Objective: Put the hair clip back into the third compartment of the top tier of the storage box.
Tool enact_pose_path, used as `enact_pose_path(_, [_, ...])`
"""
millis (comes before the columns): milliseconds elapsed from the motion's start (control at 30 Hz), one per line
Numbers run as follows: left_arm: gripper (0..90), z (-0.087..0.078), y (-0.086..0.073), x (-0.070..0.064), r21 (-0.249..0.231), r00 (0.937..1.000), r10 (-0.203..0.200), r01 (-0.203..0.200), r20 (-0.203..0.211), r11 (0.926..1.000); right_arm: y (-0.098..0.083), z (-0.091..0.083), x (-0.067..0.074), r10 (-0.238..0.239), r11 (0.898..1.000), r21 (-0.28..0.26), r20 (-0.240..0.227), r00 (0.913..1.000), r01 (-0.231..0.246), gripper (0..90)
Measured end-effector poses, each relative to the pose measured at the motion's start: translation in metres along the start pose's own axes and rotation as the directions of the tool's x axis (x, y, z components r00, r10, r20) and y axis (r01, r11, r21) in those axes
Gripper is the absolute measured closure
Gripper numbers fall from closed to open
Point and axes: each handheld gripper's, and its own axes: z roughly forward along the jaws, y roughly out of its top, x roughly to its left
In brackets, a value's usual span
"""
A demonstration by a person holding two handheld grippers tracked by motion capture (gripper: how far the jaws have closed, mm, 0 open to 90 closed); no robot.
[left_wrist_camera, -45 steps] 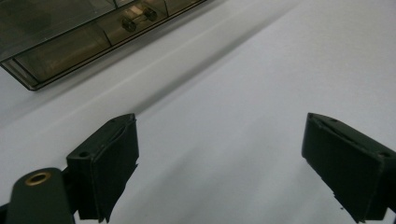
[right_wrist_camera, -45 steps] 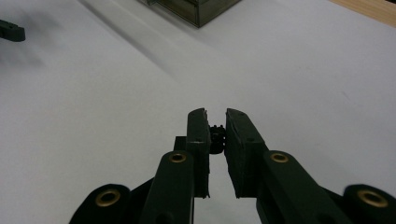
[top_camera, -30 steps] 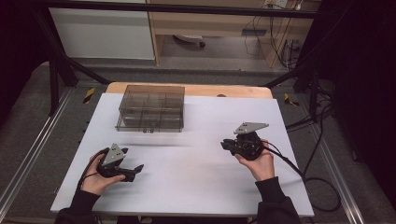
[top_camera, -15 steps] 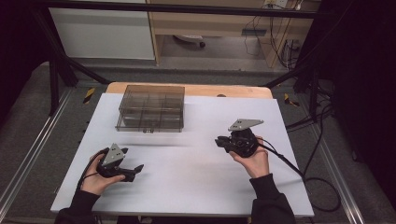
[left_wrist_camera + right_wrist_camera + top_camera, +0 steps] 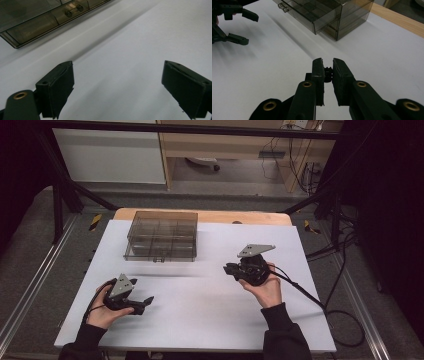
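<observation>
Two grippers were over the white desk. The left gripper, near the front left corner, stood wide open with nothing between its jaws. The right gripper, toward the right edge, was closed on a small black part. A clear box sat near the back edge.

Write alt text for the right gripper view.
The right tool has its black jaws closed on a small black part above a white table. Ahead stands a smoky clear drawer box; the left tool, jaws open, sits at upper left.
</observation>
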Motion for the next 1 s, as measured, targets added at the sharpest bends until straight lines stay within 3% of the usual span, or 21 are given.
enact_pose_path(1000, [10.3, -0.001, 0.000, 0.000, 0.001, 1.0000, -0.006, 0.006, 0.003, 1.0000, 0.028, 0.019, 0.016, -0.025, 1.000, -0.017, -0.020, 0.9995, 0.025, 80.2])
